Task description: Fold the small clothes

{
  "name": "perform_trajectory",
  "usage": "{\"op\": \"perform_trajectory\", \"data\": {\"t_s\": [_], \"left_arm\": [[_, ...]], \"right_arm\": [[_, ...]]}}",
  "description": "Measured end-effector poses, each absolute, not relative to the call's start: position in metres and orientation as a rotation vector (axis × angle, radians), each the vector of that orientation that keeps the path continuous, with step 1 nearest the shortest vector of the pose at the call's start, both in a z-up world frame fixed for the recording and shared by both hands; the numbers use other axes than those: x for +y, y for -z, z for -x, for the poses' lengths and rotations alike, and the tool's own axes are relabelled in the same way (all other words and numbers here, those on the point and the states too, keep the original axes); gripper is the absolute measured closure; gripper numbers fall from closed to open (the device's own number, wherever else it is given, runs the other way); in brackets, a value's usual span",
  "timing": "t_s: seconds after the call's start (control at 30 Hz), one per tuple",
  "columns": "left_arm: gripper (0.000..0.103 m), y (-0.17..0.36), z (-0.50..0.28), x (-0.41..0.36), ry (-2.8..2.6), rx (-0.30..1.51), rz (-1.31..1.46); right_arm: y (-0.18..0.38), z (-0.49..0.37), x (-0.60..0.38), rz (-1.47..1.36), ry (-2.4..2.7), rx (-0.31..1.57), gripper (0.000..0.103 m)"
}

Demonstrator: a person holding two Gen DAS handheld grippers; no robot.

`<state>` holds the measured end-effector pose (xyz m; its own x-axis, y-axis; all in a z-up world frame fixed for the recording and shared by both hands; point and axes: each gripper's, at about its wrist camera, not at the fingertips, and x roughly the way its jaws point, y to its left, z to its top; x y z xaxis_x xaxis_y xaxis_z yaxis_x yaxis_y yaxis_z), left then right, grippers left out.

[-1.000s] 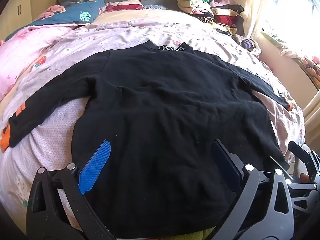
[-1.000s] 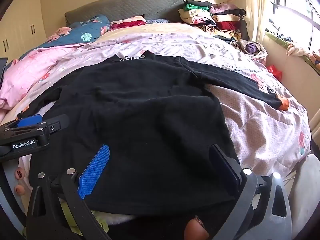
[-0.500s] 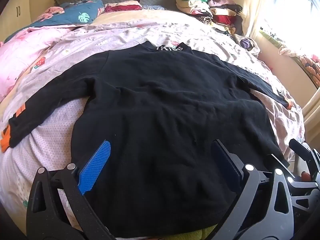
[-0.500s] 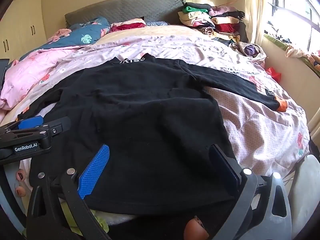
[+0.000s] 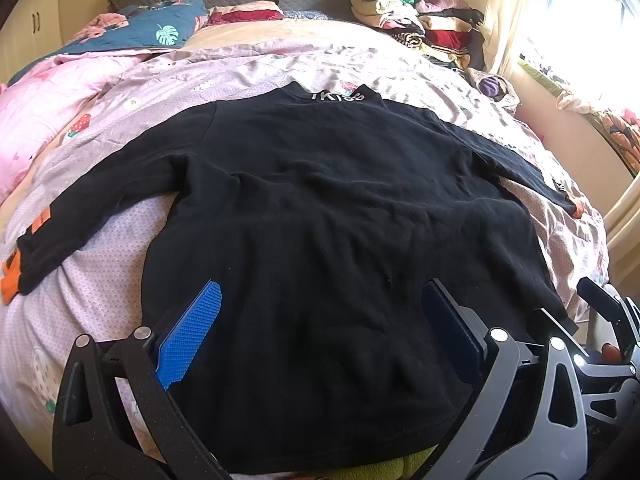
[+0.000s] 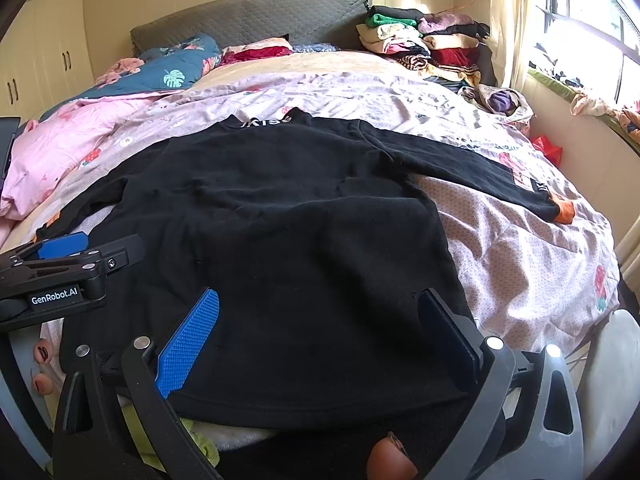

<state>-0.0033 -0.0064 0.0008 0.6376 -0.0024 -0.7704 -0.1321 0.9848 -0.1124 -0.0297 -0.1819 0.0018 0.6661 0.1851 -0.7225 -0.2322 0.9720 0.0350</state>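
1. The black sweater's point(image 5: 340, 216) near hem runs behind the left gripper's point(image 5: 320, 328) frame and out of the bottom edge.
2. White collar lettering point(image 5: 338, 97) is too small to read with certainty.
3. In the right wrist view, the sweater's left sleeve point(image 6: 80, 216) disappears behind the left gripper point(image 6: 60, 276).
4. The window point(image 6: 592, 12) is glare-washed; nothing outside is discernible.
5. Items in the clothes pile point(image 6: 424, 40) overlap, so they cannot be counted.

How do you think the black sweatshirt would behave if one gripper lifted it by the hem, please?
The black sweatshirt would probably drape limply: it lies flat, following the bedspread. Its spread sleeves would likely trail and drag. The thick-looking fabric suggests some weight, so it should grip rather than slip.
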Motion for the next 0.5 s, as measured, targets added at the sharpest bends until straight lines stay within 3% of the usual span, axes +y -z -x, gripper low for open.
{"op": "perform_trajectory", "data": {"t_s": [0.5], "left_arm": [[0.009,-0.0017,0.0045,-0.0067,-0.07,0.879,0.16]], "right_arm": [[-0.0021,0.0302,-0.1806,0.064,-0.233,0.806,0.004]]}}
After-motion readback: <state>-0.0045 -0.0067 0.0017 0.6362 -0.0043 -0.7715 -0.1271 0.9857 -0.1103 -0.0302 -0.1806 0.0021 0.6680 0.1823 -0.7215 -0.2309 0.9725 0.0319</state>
